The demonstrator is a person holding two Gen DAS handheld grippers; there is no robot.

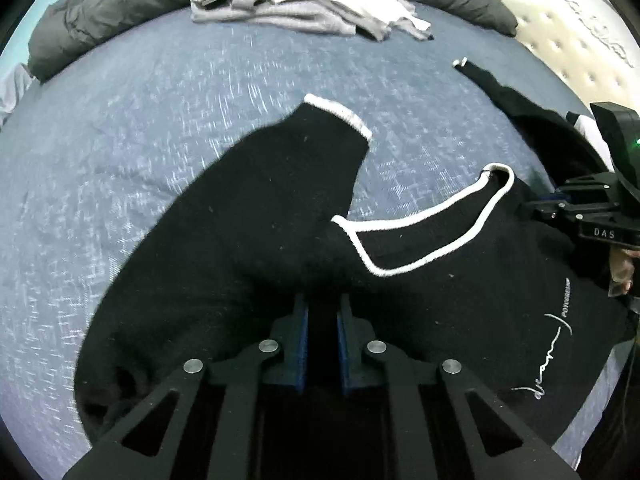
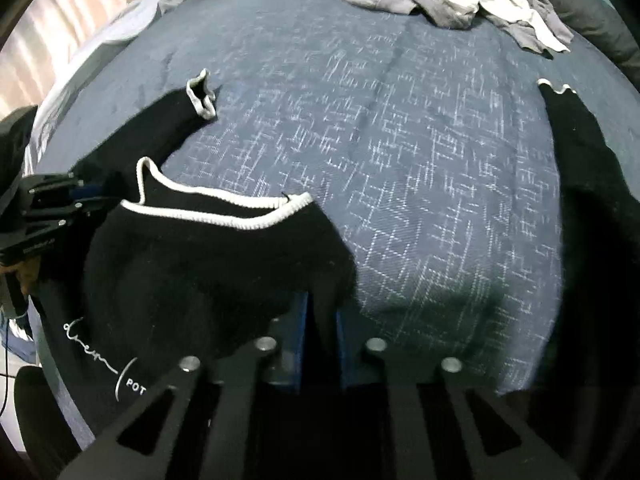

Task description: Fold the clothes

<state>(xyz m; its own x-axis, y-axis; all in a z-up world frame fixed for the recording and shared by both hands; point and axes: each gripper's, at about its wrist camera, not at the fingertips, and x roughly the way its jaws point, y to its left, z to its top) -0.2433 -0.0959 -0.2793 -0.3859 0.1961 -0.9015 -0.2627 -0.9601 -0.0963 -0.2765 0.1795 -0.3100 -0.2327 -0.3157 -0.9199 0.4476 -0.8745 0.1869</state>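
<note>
Both grippers' fingers (image 1: 322, 316) pinching black sweater (image 1: 248, 208)

The black sweater (image 1: 248, 208) is matt, fuzzy knit cloth with white ribbed trim (image 1: 424, 256). The bed cover (image 2: 420, 184) is woven blue cloth with a rough, flecked texture. Each gripper (image 1: 322, 320) is matt black plastic with blue pads (image 2: 301, 320) and smooth metal pins (image 1: 269, 345).
</note>
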